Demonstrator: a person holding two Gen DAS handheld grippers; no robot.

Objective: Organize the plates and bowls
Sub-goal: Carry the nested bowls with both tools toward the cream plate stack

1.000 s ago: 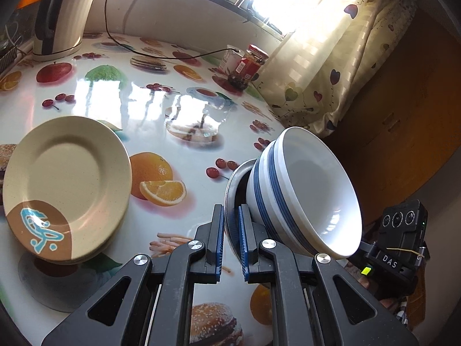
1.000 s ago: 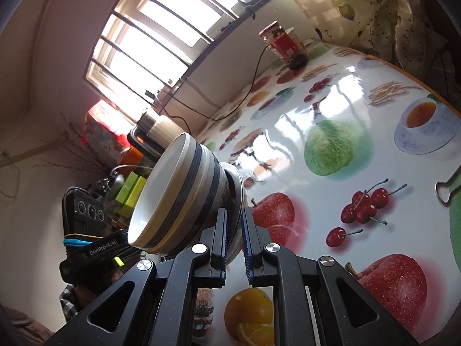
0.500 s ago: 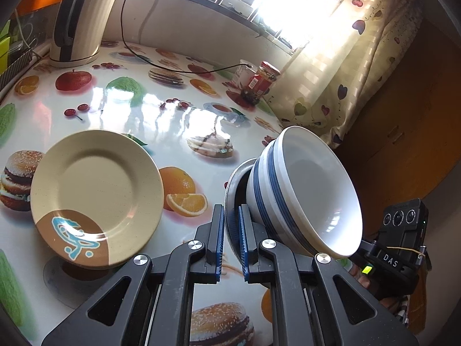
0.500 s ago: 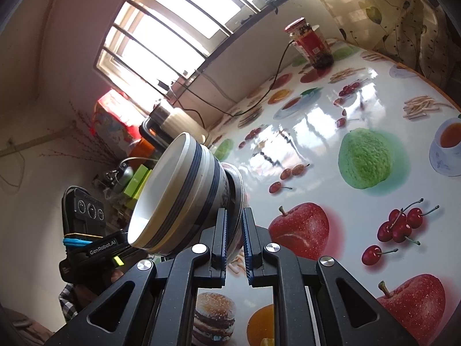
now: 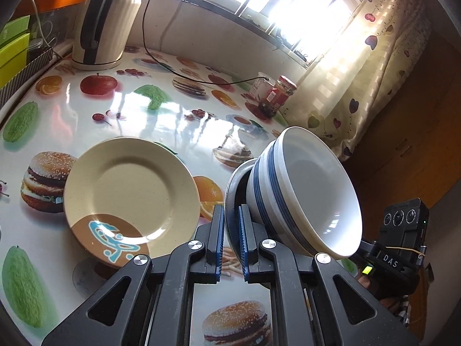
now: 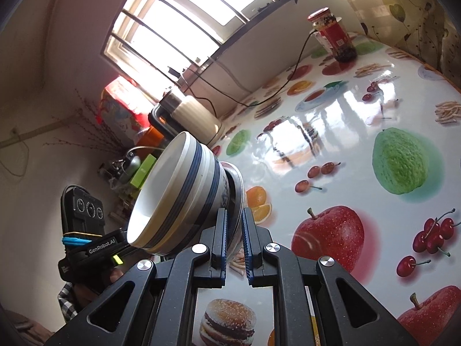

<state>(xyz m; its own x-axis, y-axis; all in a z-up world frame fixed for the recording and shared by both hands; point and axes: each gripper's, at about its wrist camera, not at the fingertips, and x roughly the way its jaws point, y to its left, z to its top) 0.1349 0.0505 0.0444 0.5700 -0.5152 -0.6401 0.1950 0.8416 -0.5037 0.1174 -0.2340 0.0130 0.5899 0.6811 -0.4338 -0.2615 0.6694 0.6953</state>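
Both sets of fingers are clamped on the same thing: the left gripper (image 5: 229,239) pinches one side of the rim of a thin grey metal plate (image 5: 234,184), and the right gripper (image 6: 234,238) pinches the opposite side. Sitting on that metal plate is a stack of white ceramic bowls with blue stripes (image 5: 305,193), and the whole lot is tipped well over and held up off the glossy fruit-print table (image 5: 121,109), near its front edge.

What worries me: the bowls aren't gripped at all, they're just resting on a tilted plate. Any more tilt, or the two hands drifting out of sync, and I reckon the stack slides off, maybe over the table edge. Thin rim plus narrow pads also looks like it could slip.

Likely landing spot is the cream round plate with a brown patch and blue squiggle (image 5: 129,199), lying towards the front left of the table. It seems to sit on another plate underneath, hard to say for sure. The path to it looks open, though the shiny cloth probably lets things skate when set down.

Further back: a cream electric kettle (image 5: 106,26) at the far left corner with its black cord (image 5: 184,73) trailing across the far edge, and a red-lidded jar (image 5: 281,93) at the far right by the heart-print curtain (image 5: 366,66). All well apart from the action.
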